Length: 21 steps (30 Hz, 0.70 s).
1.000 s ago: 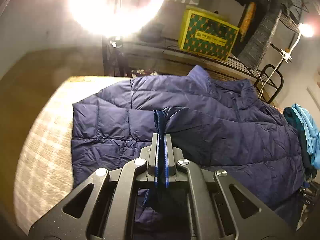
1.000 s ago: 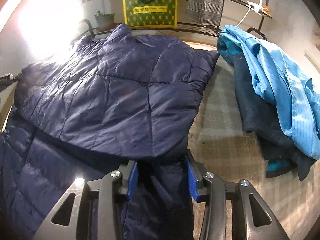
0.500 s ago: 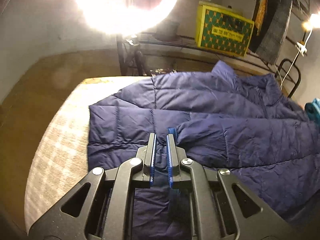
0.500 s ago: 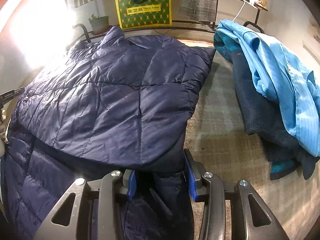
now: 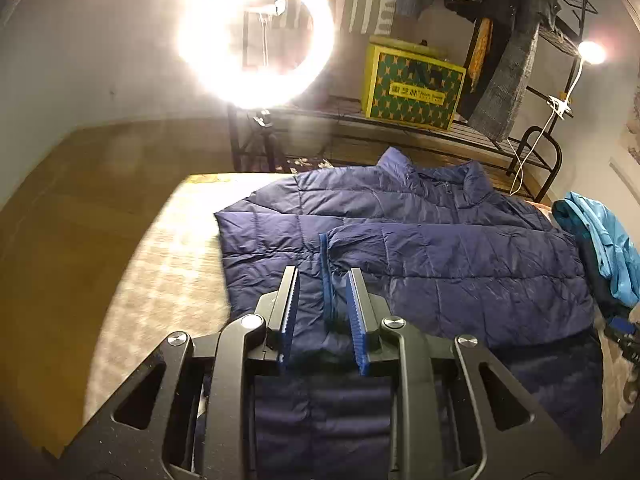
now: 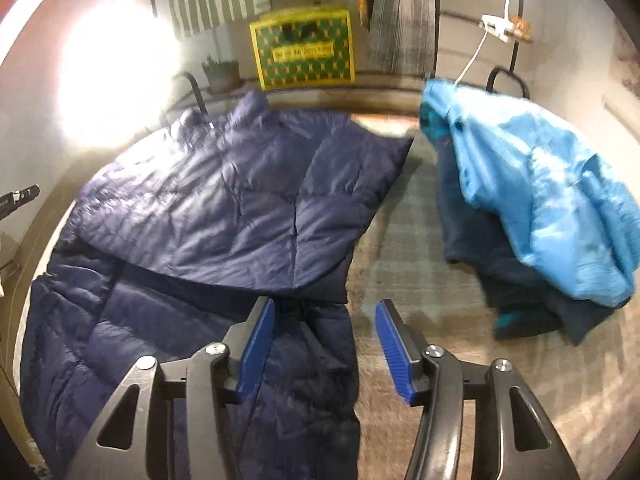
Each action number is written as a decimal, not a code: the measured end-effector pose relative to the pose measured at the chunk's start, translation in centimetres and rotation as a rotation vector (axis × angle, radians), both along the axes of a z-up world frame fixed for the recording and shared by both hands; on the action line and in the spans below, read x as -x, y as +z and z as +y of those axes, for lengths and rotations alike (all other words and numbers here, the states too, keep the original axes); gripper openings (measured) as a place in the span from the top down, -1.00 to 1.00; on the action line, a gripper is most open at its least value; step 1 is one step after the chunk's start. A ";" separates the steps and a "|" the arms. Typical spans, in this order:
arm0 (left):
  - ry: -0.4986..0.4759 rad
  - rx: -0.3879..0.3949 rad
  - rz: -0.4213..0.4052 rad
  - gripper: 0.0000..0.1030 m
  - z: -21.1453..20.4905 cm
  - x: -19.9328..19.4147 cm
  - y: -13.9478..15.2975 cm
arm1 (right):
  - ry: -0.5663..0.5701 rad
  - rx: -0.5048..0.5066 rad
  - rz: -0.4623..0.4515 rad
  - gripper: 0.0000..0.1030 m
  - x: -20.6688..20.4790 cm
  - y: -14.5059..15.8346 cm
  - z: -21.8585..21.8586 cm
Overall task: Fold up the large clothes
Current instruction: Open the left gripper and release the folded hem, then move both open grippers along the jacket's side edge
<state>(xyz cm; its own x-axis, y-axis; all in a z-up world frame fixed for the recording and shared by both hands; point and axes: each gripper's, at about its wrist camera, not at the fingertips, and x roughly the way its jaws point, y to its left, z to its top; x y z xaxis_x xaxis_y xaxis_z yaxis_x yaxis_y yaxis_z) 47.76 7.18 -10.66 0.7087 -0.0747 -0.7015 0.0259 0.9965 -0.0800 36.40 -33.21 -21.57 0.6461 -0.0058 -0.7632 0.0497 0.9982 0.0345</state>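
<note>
We are letting go of the quilted navy puffer jacket (image 5: pixel 440 248), which lies spread on the pale checked worktop (image 6: pixel 416 272) with one panel folded across its body. The left gripper (image 5: pixel 322 304) is opening, its fingers flanking the blue-ribbed cuff without pinching it; the right gripper (image 6: pixel 324 344) is opening too, clear of the hem. We should lift straight off so the fold stays flat. Free worktop lies right of the jacket, before the heaped light-blue garment (image 6: pixel 540 200); the jacket's left edge runs close to the worktop rim.
</note>
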 end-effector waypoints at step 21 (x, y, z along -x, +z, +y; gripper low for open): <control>-0.025 0.148 0.074 -0.14 6.2 21.0 0.2 | 0.109 -0.061 -0.154 -0.56 14.7 4.6 1.7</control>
